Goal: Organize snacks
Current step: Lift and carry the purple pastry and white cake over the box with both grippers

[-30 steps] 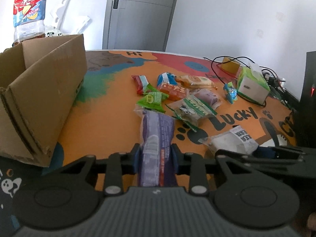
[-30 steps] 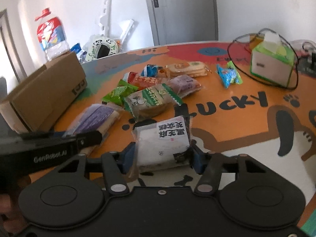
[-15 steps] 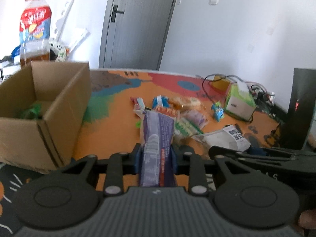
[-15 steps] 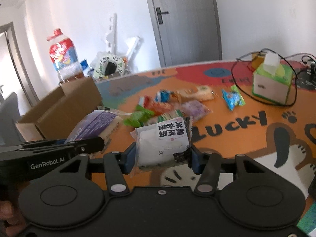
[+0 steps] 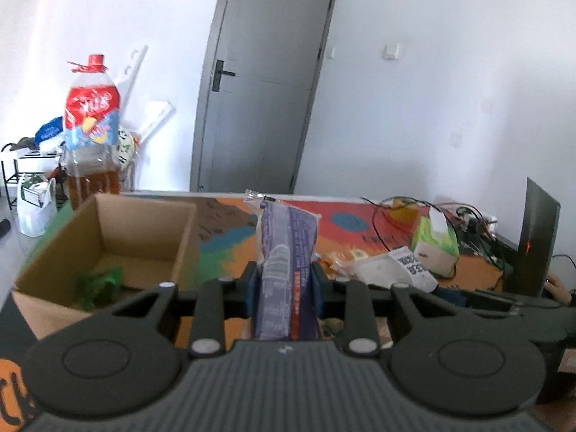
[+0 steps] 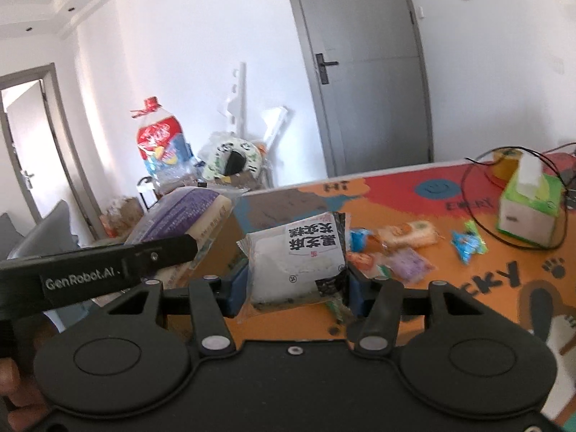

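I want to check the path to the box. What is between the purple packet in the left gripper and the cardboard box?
In the left wrist view, only bare table mat shows between the purple packet and the cardboard box.

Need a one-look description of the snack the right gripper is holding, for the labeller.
Start at the orange cartoon-print table, then the black right gripper low in the right wrist view. Clamped between its blue pads is a flat white plastic snack packet, lifted off the table. Unlike the purple snack packet in the left gripper, it bears bold black Chinese characters.
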`<state>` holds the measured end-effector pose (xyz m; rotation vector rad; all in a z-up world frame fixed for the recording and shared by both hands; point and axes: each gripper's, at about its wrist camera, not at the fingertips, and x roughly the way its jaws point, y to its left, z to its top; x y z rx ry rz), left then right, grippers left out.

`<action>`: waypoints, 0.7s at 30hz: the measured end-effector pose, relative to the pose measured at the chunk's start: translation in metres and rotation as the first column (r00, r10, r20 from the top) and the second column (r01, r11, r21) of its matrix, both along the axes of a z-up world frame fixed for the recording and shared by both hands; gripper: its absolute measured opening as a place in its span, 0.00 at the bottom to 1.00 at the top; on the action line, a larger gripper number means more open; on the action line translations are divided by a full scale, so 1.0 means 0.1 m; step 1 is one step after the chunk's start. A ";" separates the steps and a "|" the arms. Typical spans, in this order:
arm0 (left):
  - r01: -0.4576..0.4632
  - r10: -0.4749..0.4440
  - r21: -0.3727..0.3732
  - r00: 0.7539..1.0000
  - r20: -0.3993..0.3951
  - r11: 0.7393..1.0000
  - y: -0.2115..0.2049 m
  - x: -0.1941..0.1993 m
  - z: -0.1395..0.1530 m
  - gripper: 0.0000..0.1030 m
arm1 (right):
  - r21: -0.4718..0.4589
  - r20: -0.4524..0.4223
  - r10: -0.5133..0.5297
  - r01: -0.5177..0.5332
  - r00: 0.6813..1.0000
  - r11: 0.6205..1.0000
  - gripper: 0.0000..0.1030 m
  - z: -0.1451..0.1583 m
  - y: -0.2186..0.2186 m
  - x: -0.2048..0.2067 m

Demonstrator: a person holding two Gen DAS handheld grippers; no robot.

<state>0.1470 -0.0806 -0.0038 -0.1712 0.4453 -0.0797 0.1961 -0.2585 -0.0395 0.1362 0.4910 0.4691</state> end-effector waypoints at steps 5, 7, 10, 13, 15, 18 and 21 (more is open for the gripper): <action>-0.031 0.031 0.024 1.000 0.005 0.999 0.23 -0.06 0.07 0.28 | 0.015 0.004 0.037 -0.037 0.999 0.999 0.52 0.03 0.23 0.02; -0.041 0.041 0.022 0.999 0.004 0.999 0.33 -0.07 0.07 0.28 | 0.016 0.002 0.044 -0.044 0.999 0.999 0.52 0.03 0.32 0.02; -0.057 0.056 0.024 0.998 0.013 0.998 0.45 -0.09 0.10 0.28 | 0.012 0.013 0.055 -0.055 0.998 0.998 0.52 0.05 0.44 0.00; -0.067 0.066 0.028 0.998 0.014 0.997 0.55 -0.09 0.13 0.28 | 0.018 0.019 0.069 -0.070 0.997 0.997 0.52 0.07 0.54 0.00; -0.082 0.082 0.030 0.997 0.015 0.996 0.63 -0.09 0.14 0.28 | 0.017 0.019 0.083 -0.083 0.996 0.996 0.52 0.08 0.61 0.00; -0.105 0.105 0.021 0.994 0.012 0.994 0.77 -0.07 0.15 0.28 | 0.014 0.022 0.100 -0.100 0.995 0.995 0.51 0.09 0.71 0.00; -0.119 0.119 0.018 0.993 0.009 0.993 0.90 -0.05 0.15 0.28 | 0.015 0.025 0.114 -0.114 0.993 0.993 0.51 0.11 0.80 0.02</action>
